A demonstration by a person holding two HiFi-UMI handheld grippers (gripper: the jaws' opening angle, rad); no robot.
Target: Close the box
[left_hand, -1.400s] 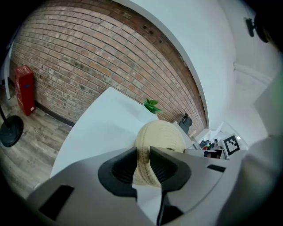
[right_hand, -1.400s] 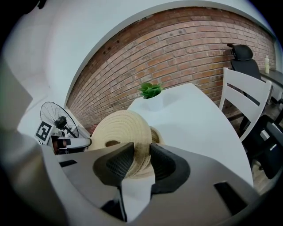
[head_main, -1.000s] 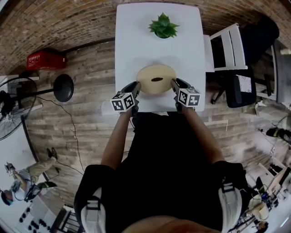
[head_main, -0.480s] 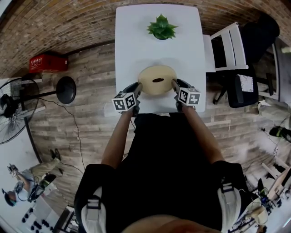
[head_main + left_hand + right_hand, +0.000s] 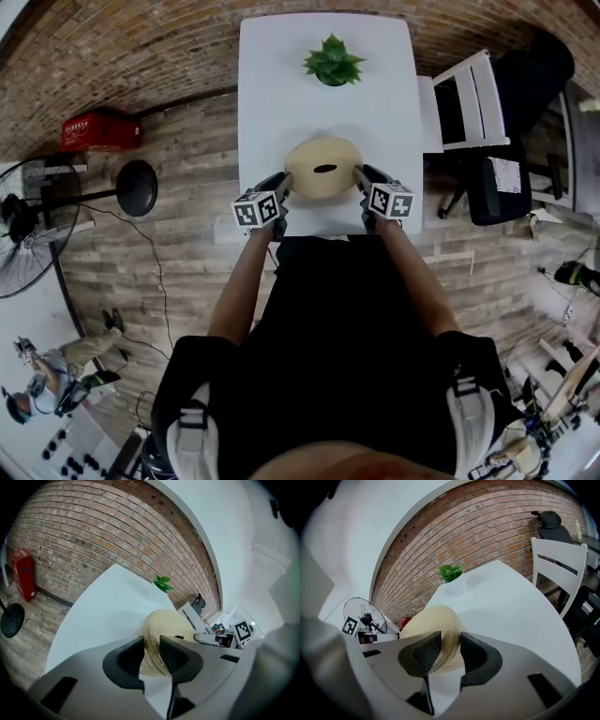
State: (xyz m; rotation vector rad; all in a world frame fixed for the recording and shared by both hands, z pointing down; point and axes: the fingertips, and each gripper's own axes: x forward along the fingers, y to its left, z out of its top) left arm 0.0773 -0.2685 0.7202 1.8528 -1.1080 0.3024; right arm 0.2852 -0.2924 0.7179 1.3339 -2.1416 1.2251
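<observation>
A round, domed woven straw box (image 5: 323, 167) on the smooth white worktop (image 5: 281, 75) is pinched at its ribbed rim by the left hand-held gripper (image 5: 151, 644) and the right hand-held gripper (image 5: 450, 643), whose jaws have just been eased slightly wider.

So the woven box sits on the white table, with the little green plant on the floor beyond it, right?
Not quite: the plant stands on the white table too, at its far end beyond the woven box, not on the floor. The head view shows it.
</observation>
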